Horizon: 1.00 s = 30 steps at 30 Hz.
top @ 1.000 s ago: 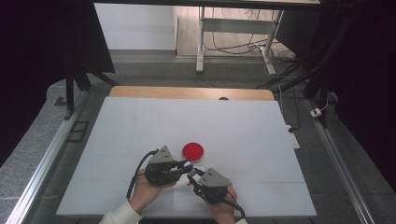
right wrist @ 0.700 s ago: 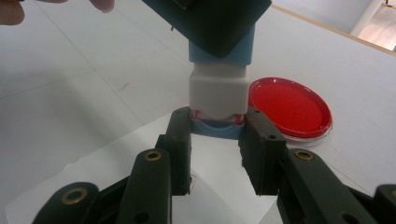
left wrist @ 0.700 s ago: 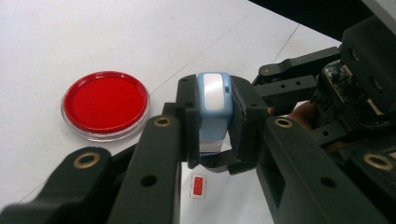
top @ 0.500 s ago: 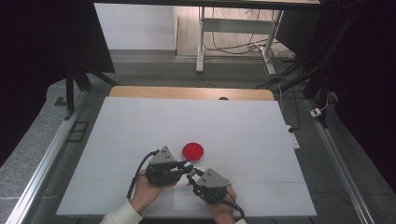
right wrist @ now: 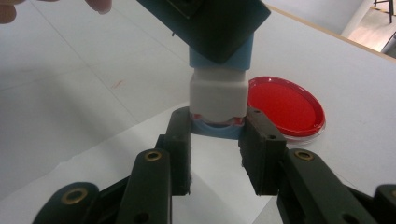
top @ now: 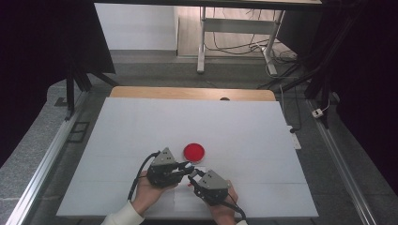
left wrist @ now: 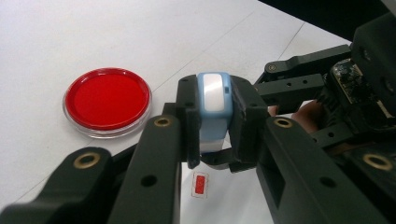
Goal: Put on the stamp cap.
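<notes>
High view shows both hands low at the near edge of the white table (top: 141, 122), their tools meeting tip to tip just in front of a red dish (top: 194, 151). Left tool (left wrist: 214, 122) is clenched on the blue upper part of a small blue-and-white device (left wrist: 213, 100), and right tool (right wrist: 217, 135) is clenched on its lower blue rim, under the white block (a strip of red shows at that seam). So the device hangs between the two tools, clear of the table and just beside the dish, which lies flat with a clear rim around the red. A tiny red-and-white tag (left wrist: 200, 185) lies on the table below.

The device looks like hard, smooth plastic, light and stiff but probably slippery on its rounded faces. Flat sides are the better hold; pulling the halves apart likely calls for a straight, steady draw, not a twist.
</notes>
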Each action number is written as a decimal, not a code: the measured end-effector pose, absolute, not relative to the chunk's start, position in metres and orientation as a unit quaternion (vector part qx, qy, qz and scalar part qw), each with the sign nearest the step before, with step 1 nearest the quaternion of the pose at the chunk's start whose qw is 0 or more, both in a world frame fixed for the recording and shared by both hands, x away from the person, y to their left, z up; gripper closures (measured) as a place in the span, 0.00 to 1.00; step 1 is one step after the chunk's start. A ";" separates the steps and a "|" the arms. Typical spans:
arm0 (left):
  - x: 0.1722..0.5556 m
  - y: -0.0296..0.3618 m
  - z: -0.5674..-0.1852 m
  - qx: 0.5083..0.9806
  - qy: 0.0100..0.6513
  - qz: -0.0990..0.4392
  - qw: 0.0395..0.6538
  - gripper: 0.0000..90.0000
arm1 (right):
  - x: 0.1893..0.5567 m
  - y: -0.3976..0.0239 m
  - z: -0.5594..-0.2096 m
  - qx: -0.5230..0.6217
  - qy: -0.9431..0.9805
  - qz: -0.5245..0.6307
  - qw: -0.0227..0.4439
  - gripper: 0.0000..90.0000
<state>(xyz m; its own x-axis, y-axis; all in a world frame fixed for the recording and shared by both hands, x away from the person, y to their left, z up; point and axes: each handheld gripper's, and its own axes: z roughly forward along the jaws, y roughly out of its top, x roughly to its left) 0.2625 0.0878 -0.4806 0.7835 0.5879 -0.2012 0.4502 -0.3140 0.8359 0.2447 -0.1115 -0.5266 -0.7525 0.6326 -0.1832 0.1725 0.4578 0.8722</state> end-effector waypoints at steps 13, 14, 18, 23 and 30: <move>0.263 0.088 -0.482 0.808 0.322 0.064 0.489 0.84 | 0.244 -0.111 -0.526 0.241 0.821 0.447 0.261 0.72; 0.263 0.088 -0.482 0.808 0.322 0.063 0.489 0.84 | 0.244 -0.111 -0.526 0.241 0.821 0.446 0.261 0.72; 0.264 0.088 -0.483 0.809 0.322 0.060 0.488 0.84 | 0.244 -0.111 -0.526 0.240 0.823 0.444 0.261 0.72; 0.264 0.088 -0.484 0.810 0.322 0.056 0.487 0.84 | 0.243 -0.110 -0.526 0.235 0.826 0.438 0.266 0.72; 0.265 0.089 -0.484 0.808 0.324 0.050 0.489 0.84 | 0.243 -0.110 -0.525 0.232 0.827 0.435 0.269 0.72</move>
